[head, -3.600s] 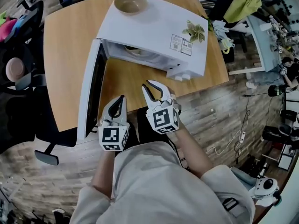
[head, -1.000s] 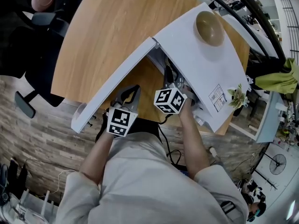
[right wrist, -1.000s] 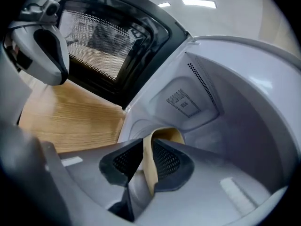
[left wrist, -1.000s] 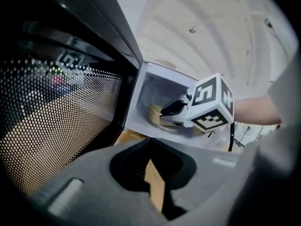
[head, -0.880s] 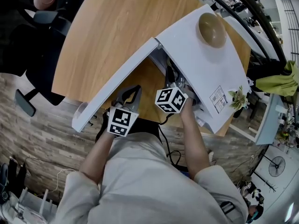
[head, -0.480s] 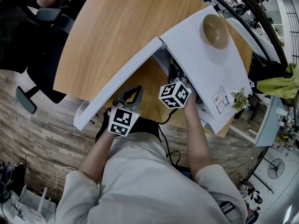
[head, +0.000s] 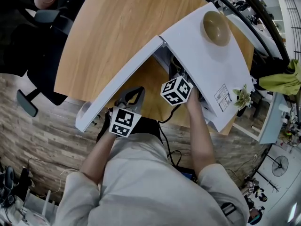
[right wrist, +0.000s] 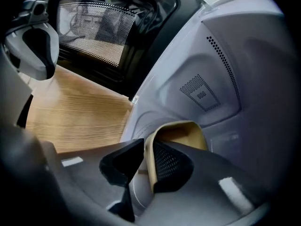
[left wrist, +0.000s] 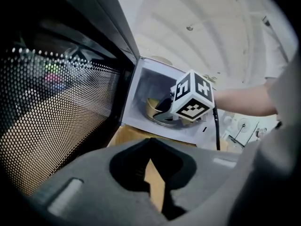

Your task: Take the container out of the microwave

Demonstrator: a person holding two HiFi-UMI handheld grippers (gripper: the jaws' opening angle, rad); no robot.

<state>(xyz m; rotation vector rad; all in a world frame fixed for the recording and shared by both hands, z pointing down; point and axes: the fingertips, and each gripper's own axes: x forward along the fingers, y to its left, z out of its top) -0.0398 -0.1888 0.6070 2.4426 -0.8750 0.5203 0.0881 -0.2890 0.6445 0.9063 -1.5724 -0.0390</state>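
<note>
- Low in left gripper view: grey left gripper (left wrist: 151, 171) – nearly pinched together, empty.
- Low in right gripper view: grey right gripper (right wrist: 148, 163) clamped on the rim of the tan rounded container (right wrist: 181, 132), inside the white microwave (right wrist: 244, 79).
- Might tilt or slip from that one-edge pinch.
- Contents, base – hidden behind the jaw.

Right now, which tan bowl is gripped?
The bowl inside the microwave, its rim between the right gripper's jaws; the other bowl sits on top.

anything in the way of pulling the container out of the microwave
Nothing visible: the right gripper holds the container by its rim, the door stands wide open, and the table before the opening is bare.
</note>
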